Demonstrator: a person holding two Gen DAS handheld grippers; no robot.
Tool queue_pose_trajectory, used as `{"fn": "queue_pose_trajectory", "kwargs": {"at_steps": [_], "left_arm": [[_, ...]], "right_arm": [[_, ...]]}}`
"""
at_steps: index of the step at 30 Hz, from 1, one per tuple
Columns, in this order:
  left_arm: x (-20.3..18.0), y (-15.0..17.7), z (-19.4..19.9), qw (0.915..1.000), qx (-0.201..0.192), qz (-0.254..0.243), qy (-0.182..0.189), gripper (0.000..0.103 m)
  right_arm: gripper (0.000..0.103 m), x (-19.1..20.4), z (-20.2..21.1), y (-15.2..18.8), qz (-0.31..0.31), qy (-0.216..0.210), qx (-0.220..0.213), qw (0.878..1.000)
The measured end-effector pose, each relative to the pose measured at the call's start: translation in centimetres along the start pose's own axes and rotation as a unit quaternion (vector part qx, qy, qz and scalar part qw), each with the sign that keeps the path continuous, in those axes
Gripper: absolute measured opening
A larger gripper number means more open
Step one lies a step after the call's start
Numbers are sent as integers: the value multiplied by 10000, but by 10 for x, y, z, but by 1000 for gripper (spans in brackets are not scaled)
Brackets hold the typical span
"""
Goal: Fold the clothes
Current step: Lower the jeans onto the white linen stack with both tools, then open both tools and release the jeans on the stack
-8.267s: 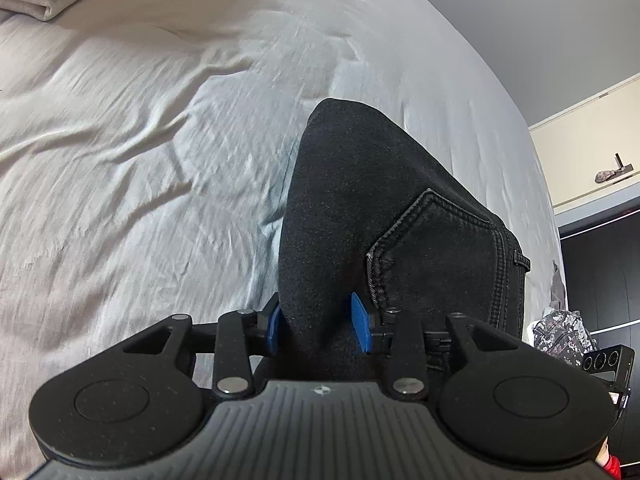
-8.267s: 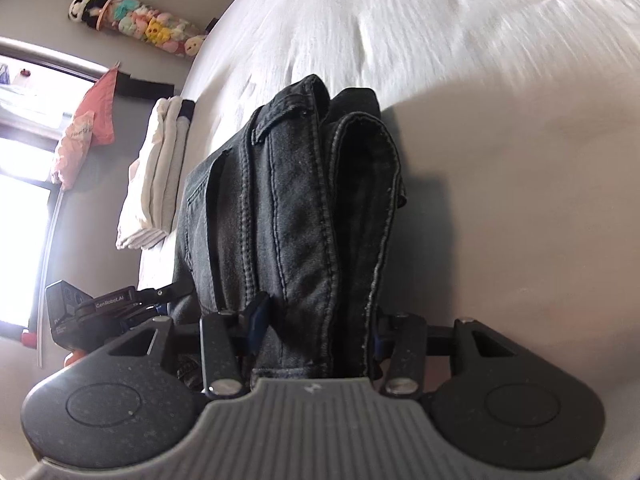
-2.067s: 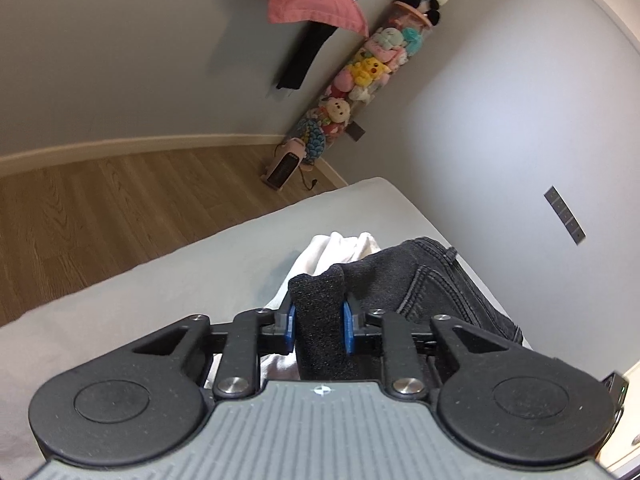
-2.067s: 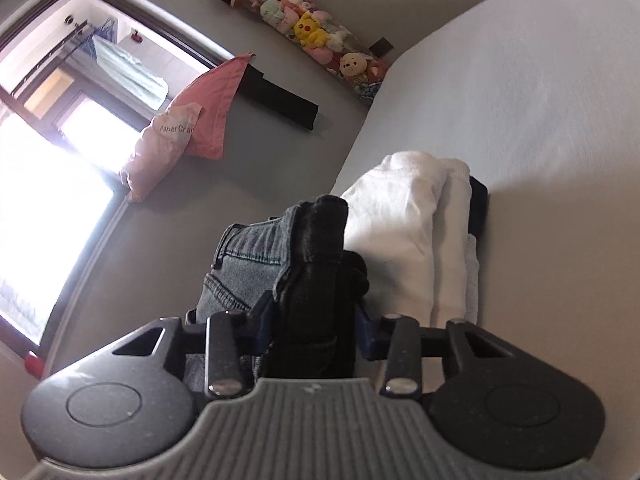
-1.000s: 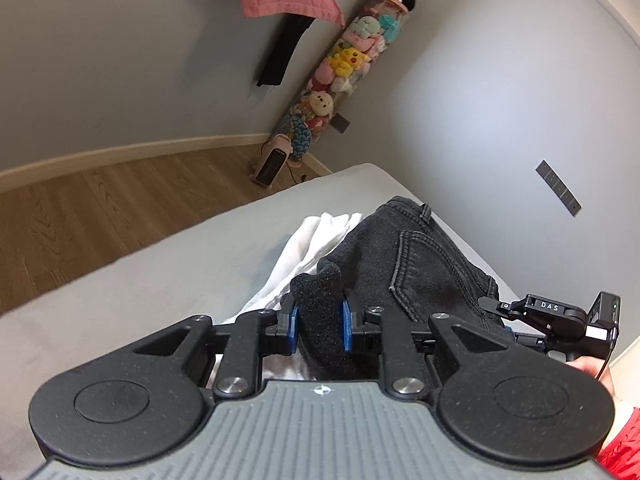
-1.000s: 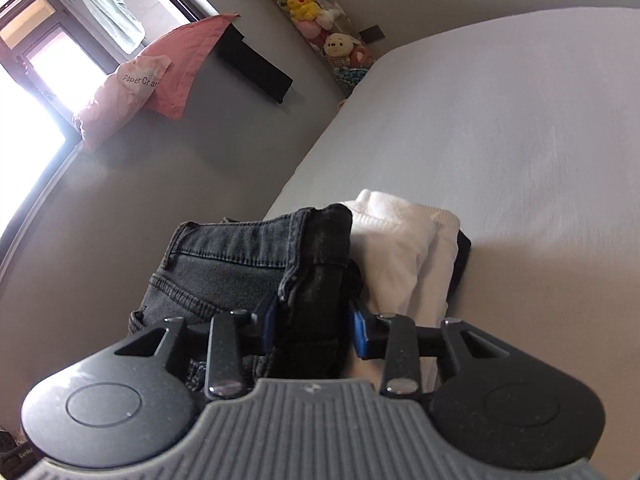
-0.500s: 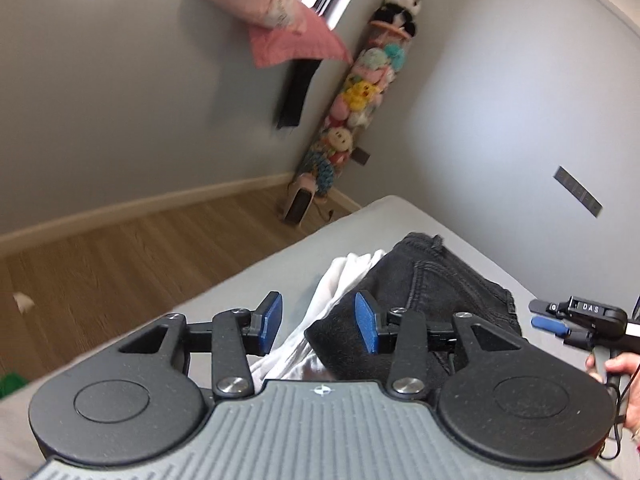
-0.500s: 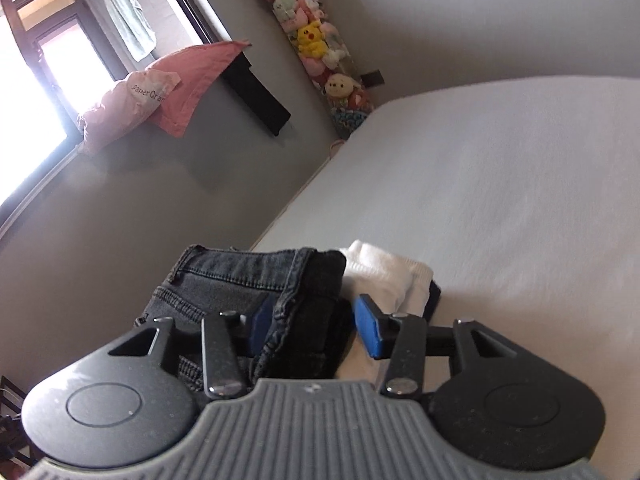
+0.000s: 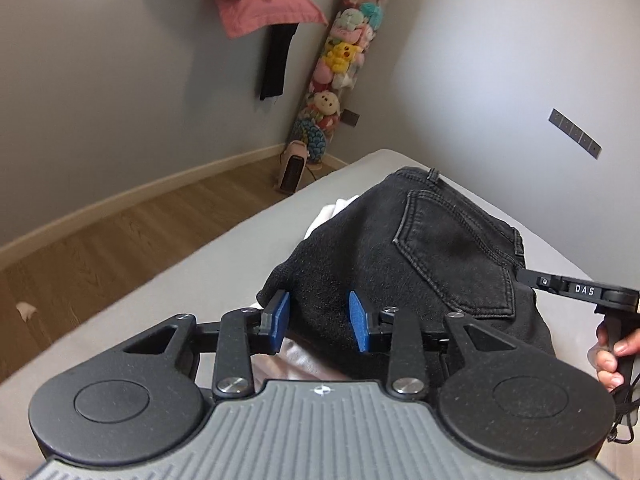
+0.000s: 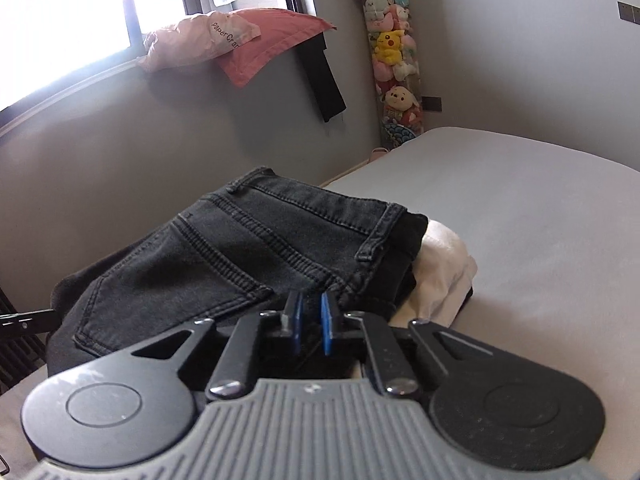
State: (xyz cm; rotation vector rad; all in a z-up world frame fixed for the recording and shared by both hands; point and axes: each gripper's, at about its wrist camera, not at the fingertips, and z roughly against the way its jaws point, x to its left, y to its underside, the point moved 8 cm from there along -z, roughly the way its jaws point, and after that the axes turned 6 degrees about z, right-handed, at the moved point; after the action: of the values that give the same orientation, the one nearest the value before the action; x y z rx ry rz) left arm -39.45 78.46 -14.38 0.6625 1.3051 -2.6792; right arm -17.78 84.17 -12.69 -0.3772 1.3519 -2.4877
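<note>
Both grippers have let go of the folded black jeans [image 9: 420,240] since a second ago. The jeans lie on white folded clothes [image 10: 440,276] at the bed's [image 10: 540,220] near-left edge. Left gripper [image 9: 318,316] fingers closing, clear of the denim; right gripper [image 10: 311,322] fingers clenched, empty.

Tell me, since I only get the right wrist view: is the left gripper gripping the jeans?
Observer: No. The left gripper is closing its jaws, but the pads do not press the jeans, whose edge lies between them.
Reviewer: Is anyone's hand in sight there?
Observer: Yes, one hand, wrapped round a black handle at the right side of the jeans.
</note>
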Motion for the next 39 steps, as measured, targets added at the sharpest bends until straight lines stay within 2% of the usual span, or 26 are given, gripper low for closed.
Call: {"fn": "queue_pose_trajectory", "kwargs": {"at_steps": [6,12,14,16,19,22,33,39], "left_arm": [[2,2,-7,9998,112,114,-144,39],[-5,-4,8,9987,271,39,-429,39],[-8,-7,19,9980,284,-62,-563,39],[-14,-10,34,9970,220,-288,-685,39],[-24,-13,59,9961,151,-429,-753,40],[-33,-17,84,9948,48,-568,-842,48],[-67,-25,173,9907,-341,-934,-931,60],[-91,-18,219,9838,-741,-1340,-933,79]], "right_arm": [[0,1,-7,10,44,68,107,9999],[0,11,-1,-3,103,339,218,9991],[13,15,11,-9,117,393,173,9990],[21,22,25,-14,164,456,156,9987],[21,33,46,-21,218,581,196,9979],[22,49,71,-25,262,568,161,9979],[34,106,168,-34,584,657,9,9961],[44,135,225,-31,672,622,-178,9956]]}}
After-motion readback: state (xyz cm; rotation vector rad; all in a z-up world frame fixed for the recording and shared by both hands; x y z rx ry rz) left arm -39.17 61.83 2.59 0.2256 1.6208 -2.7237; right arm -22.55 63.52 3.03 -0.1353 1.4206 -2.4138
